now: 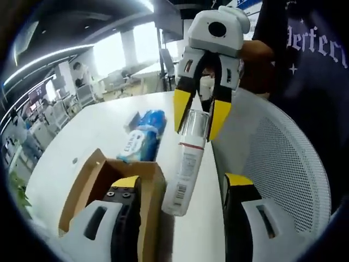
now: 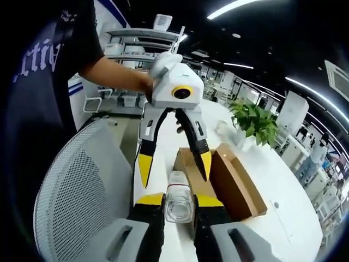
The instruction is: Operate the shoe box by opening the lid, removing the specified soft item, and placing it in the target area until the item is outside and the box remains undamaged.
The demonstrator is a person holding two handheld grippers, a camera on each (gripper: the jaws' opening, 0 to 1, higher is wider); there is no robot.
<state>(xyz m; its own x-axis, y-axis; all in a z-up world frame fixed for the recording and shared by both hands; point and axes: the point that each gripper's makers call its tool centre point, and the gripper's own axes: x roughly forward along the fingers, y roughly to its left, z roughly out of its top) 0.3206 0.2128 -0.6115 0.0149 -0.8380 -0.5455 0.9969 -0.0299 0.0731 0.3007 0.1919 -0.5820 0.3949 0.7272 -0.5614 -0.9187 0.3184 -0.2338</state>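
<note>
Gripping clear-capped white bottle (image 1: 188, 164) by its cap: right gripper (image 1: 197, 117), fingers clamped, bottle hanging above white worktop (image 1: 82, 131) beside open cardboard shoe box (image 1: 95, 185). Left gripper (image 2: 173, 164) fingers spread, w/ nothing held, over box. Blue pkg (image 1: 143, 136) lies beyond box.

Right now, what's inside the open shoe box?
In the left gripper view, the shoe box shows bare brown cardboard walls; its floor is hidden behind the left tongs. The white tube is outside, gripped by the right tongs.

Brown cardboard shoe box (image 1: 109, 180) open on table; white bottle (image 1: 188, 164) lifted outside.
</note>
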